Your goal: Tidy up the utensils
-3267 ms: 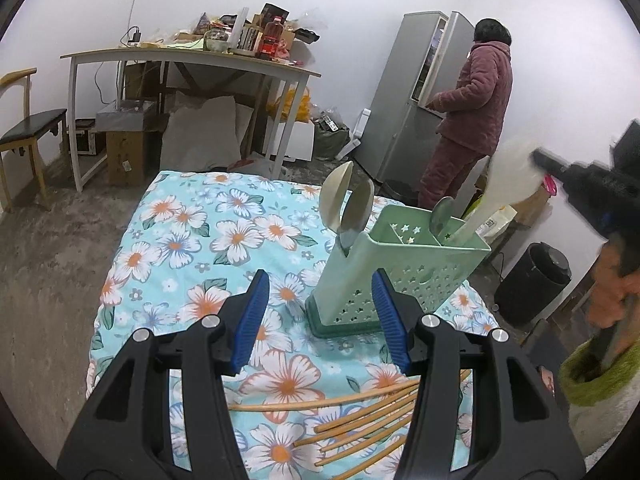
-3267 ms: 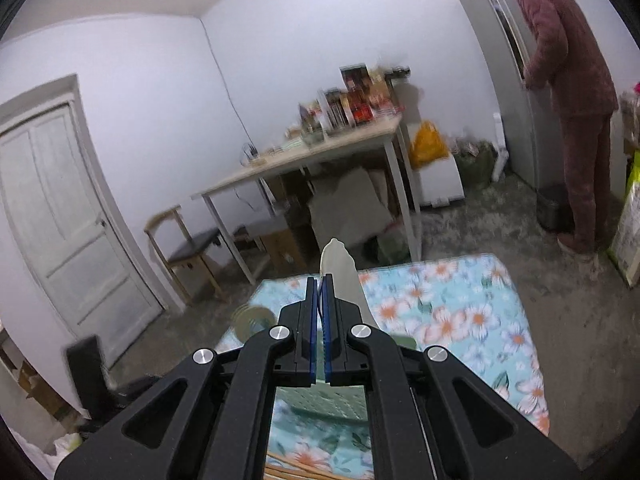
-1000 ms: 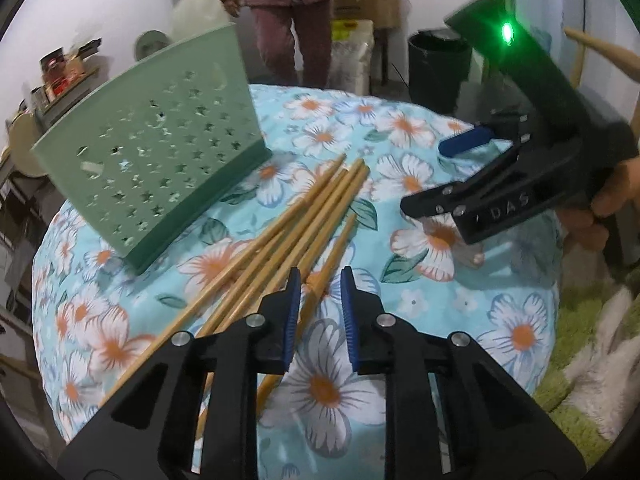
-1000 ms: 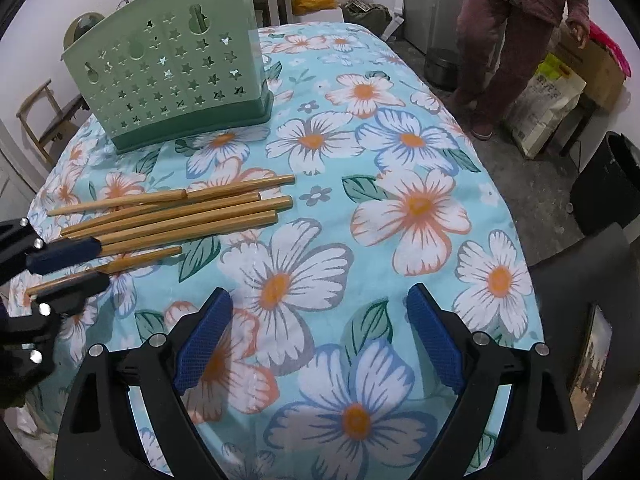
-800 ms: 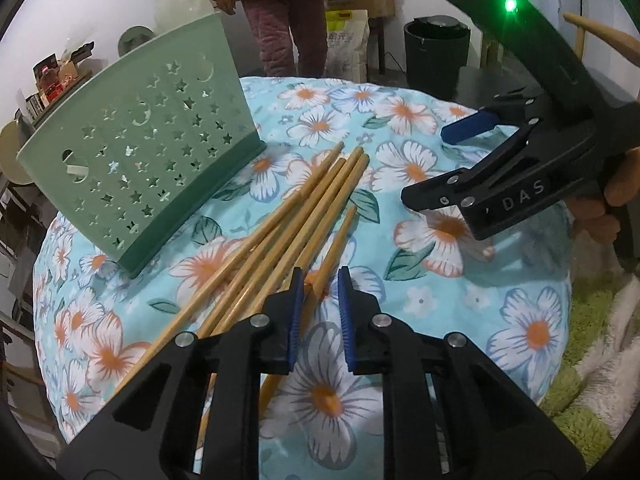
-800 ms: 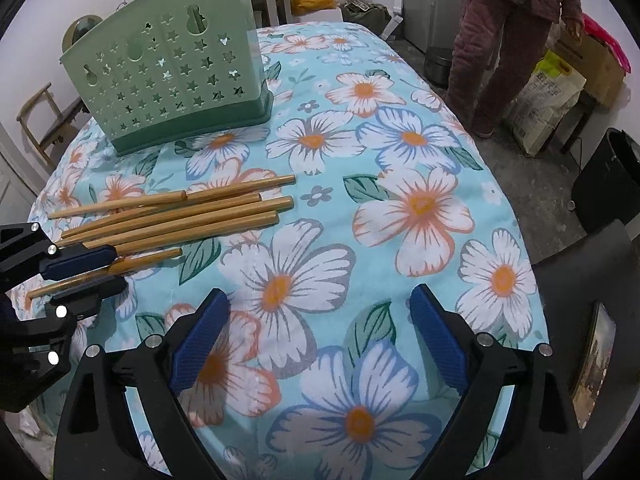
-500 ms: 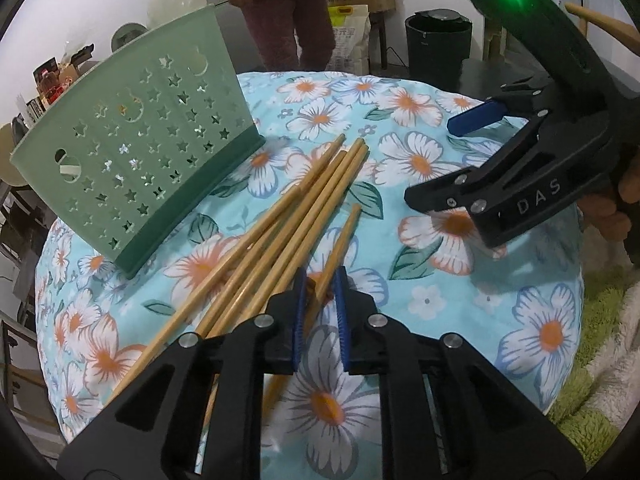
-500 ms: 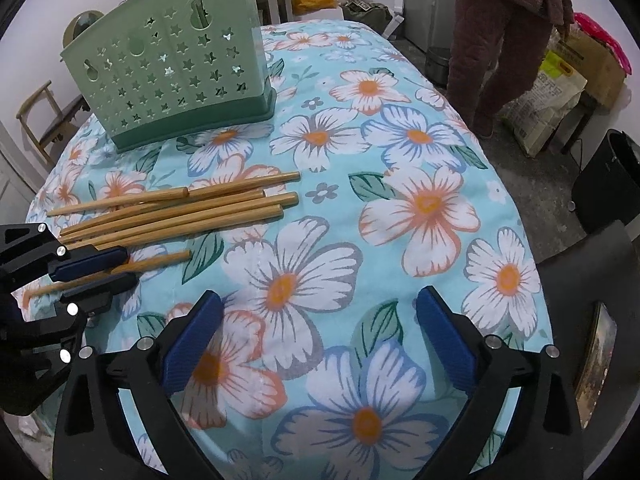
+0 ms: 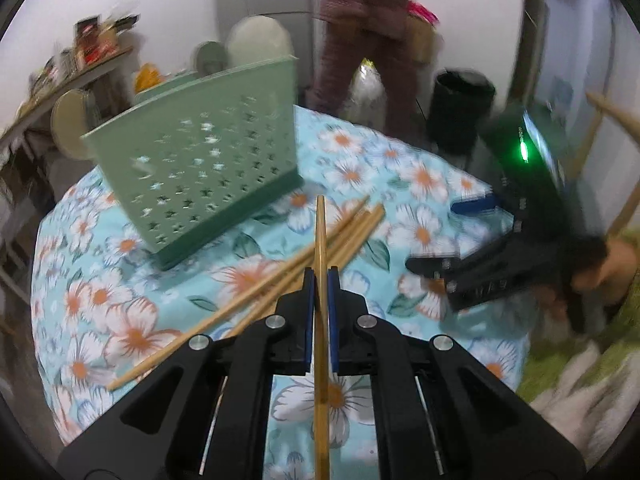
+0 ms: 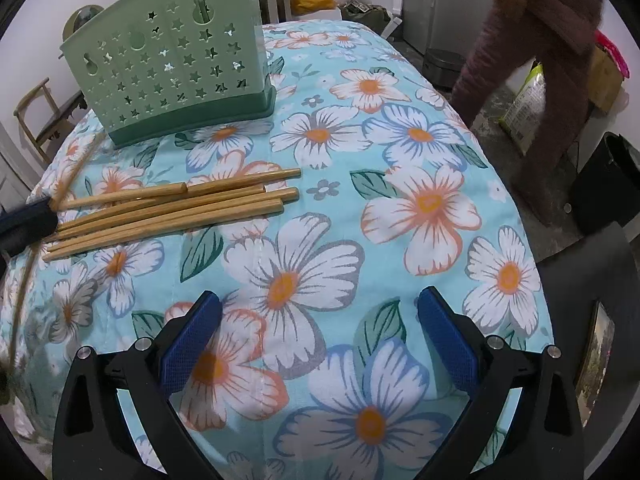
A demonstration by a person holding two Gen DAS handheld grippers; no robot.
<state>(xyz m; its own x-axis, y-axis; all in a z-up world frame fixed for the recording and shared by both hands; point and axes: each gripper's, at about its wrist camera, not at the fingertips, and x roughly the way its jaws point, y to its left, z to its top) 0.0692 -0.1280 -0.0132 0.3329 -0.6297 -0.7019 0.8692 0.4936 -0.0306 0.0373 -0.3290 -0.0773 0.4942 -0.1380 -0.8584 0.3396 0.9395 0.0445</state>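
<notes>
left gripper [image 9: 320, 276]: pinched tight on one long bamboo chopstick [image 9: 320, 236], sticking straight out past the tips | right gripper [image 10: 320, 328]: spread wide, nothing between, over floral cloth [image 10: 420, 200]

Surface I am working over: a table under a light-blue tablecloth [image 10: 400, 152] printed with large white and orange flowers, its edges falling away on the near and right sides.

Lying on it, by my count:
- one green utensil holder [image 10: 172, 68], perforated with stars, standing upright at the far left;
- a loose bundle of wooden chopsticks [image 10: 172, 208], lying flat and roughly parallel, just in front of the holder, not touching it.
</notes>
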